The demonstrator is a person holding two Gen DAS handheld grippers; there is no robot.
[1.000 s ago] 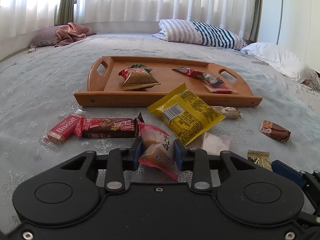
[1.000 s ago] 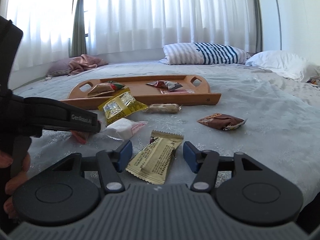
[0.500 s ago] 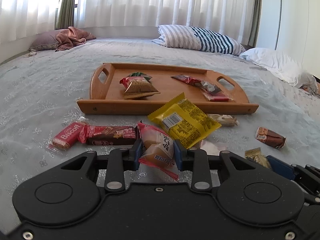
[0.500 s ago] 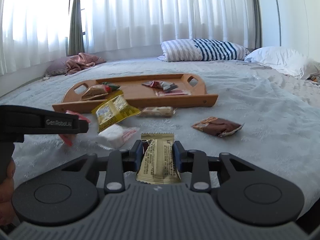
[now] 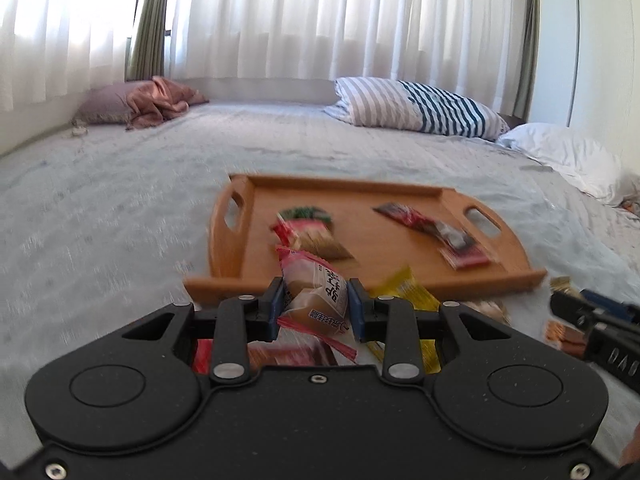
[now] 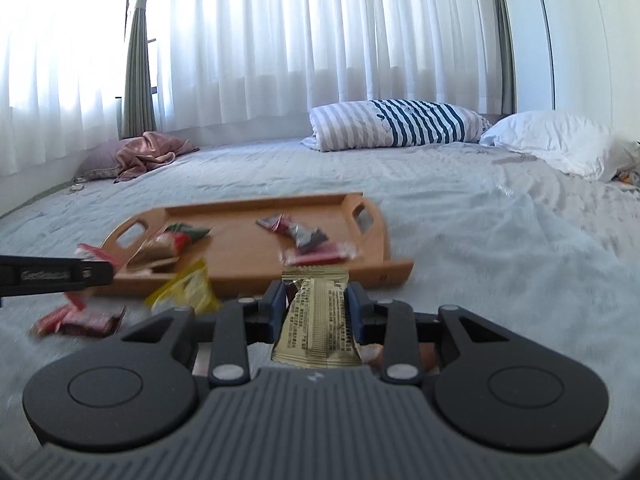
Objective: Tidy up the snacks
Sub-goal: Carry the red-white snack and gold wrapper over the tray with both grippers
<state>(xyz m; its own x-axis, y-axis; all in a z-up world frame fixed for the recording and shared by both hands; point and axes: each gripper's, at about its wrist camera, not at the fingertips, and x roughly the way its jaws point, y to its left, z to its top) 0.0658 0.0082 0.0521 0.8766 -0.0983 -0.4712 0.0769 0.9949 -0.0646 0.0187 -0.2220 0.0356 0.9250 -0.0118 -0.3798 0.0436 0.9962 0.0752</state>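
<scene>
Surface: a bed [image 6: 460, 216] under a pale grey patterned cover, wide and mostly flat; creased toward the right side
Room: white sheer curtains [image 6: 320, 40] along the far wall with daylight behind; a green drape [image 6: 138, 60] hangs at the left
Far edge: one striped pillow [image 6: 400, 124], one white pillow [image 6: 560, 144] at the right, one pink cloth [image 6: 148, 154] bunched on a mauve cushion at the left
Tray: one wooden tray [image 5: 400, 264] with two cut-out handles lies mid-bed; its low rim runs all round
On the tray: at least four packets; a red and green pair [image 5: 308, 228] overlapping at the left, a dark red twisted wrapper [image 5: 416, 220] and a flat red packet [image 5: 466, 258] at the right; blur hides finer detail
Off the tray: one yellow bag [image 6: 186, 290] just in front of the near rim; red wrappers [image 6: 76, 320] lie left of it on the cover, their count unclear from blur
Open room: bare cover to the left of the tray and a broad bare stretch to its right, up to the pillows
Left claw [image 5: 316, 308]: pinching one pink-edged bun packet [image 5: 316, 294], lifted off the cover, just short of the tray's near rim
Right claw [image 6: 316, 310]: its jaws have just been closing and now pinch one gold bar wrapper [image 6: 318, 316], held clear of the cover before the tray's near right corner
Claws: side by side, apart; each shows at the edge of the other's view
</scene>
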